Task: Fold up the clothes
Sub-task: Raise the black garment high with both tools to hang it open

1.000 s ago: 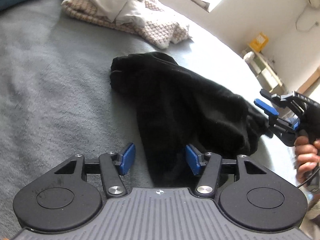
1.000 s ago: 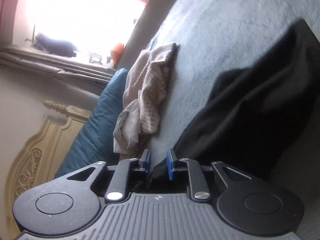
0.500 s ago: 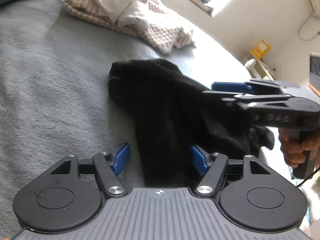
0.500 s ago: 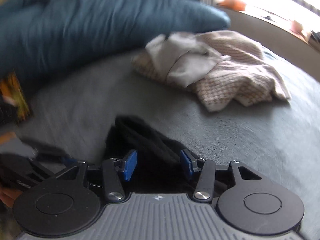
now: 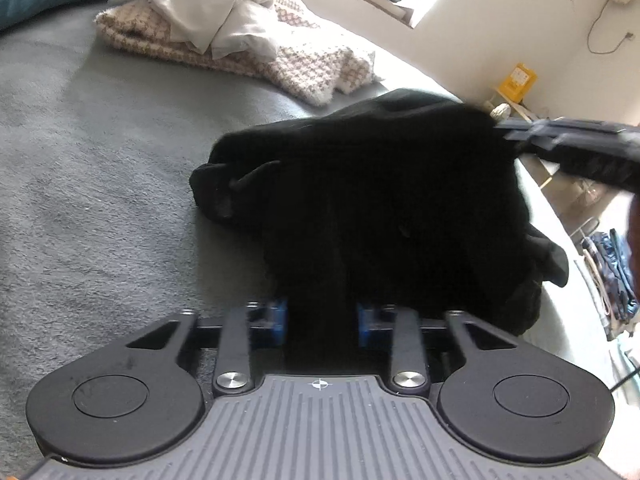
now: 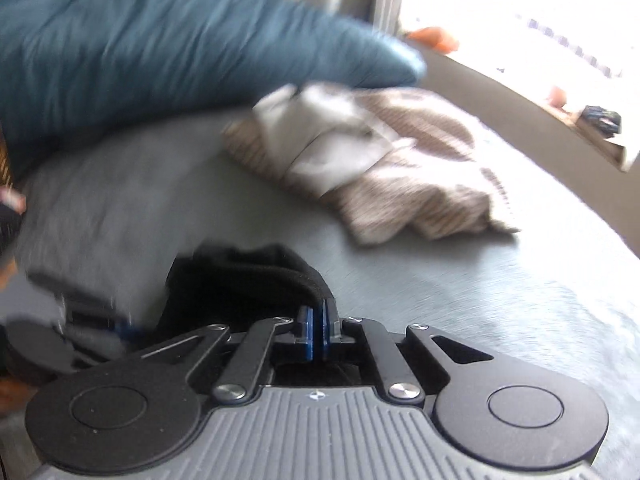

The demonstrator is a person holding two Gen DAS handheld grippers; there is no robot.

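Right tool [image 6: 319, 330] pinching black garment [image 5: 380, 200]; left tool [image 5: 322, 320] straddling it

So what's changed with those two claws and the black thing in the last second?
The right claw let go of the black garment's near edge, swung over it and has pinched shut on a fold, lifting it. The left claw has narrowed around the near edge, but its pads still stand apart. The knit pile and the blue pillow haven't moved.
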